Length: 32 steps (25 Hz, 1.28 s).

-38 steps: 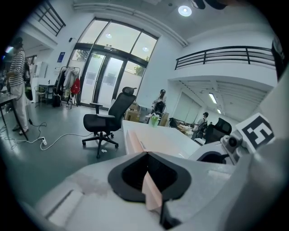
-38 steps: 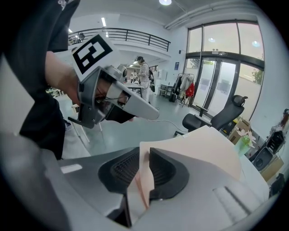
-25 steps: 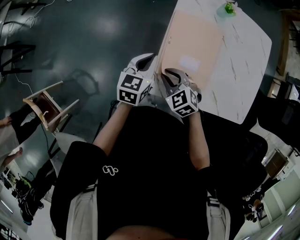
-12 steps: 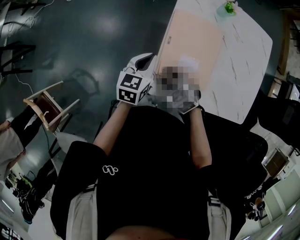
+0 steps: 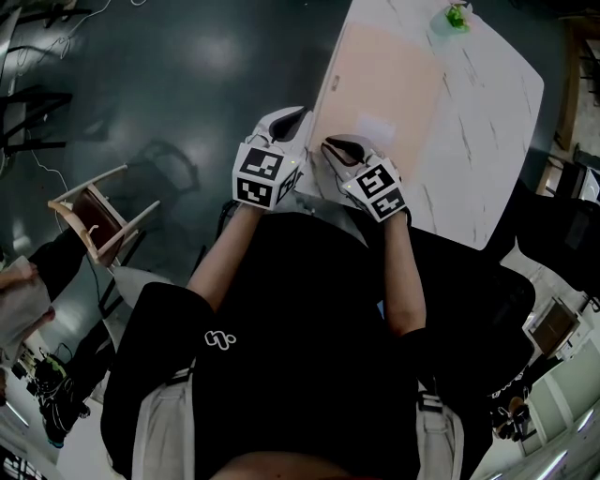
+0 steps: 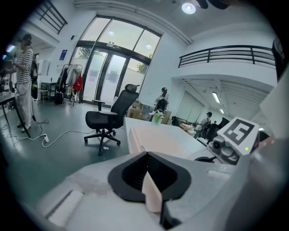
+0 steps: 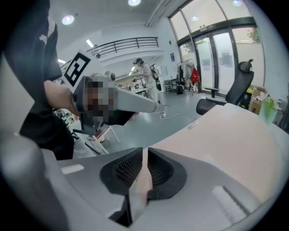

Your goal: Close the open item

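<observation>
The left gripper [image 5: 294, 118] and the right gripper [image 5: 334, 146] are side by side at the near edge of the white marble table [image 5: 487, 122]. The pink item [image 5: 389, 75] lies flat on this table, and its near edge reaches the 2 grippers. In the left gripper view the jaws are clamped on a thin pink edge of it. In the right gripper view the jaws have just been closing and now press on the same thin pink edge. A small green object [image 5: 457, 16] stands at the far end of the table, beyond the pink item.
</observation>
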Each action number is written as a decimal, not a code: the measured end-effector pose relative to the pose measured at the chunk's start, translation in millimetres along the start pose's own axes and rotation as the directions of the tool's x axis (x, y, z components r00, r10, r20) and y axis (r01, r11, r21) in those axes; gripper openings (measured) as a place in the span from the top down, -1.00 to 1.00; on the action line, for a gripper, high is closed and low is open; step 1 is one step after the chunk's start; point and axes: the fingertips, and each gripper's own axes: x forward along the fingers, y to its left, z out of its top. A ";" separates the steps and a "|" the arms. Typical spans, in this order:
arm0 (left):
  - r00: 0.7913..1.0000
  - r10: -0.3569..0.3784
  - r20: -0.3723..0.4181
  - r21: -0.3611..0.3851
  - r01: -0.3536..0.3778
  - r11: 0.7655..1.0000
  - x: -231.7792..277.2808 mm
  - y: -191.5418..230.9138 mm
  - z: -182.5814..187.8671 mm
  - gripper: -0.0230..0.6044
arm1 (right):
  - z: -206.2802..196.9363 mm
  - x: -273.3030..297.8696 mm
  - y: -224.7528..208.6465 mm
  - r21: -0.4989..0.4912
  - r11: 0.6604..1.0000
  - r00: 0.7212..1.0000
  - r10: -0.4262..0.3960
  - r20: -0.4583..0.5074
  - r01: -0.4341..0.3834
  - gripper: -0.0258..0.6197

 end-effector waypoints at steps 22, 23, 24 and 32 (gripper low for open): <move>1.000 0.004 -0.004 -0.009 -0.004 1.000 9.8 -4.3 1.8 0.97 | 32.5 16.7 -124.9 0.148 0.916 0.928 -0.368 -0.058 0.373 0.94; 1.000 0.005 -0.004 -0.010 -0.005 1.000 9.8 -3.5 2.2 0.97 | 31.8 17.6 -126.1 0.149 0.915 0.927 -0.370 -0.070 0.376 0.91; 1.000 0.007 -0.003 -0.011 -0.007 1.000 9.6 -2.6 2.5 0.97 | 31.4 18.3 -126.5 0.151 0.914 0.926 -0.369 -0.080 0.377 0.91; 1.000 0.003 0.007 -0.010 -0.002 1.000 13.3 -2.0 8.8 0.97 | 29.8 23.1 -125.4 0.114 0.910 0.912 -0.380 -0.157 0.399 0.91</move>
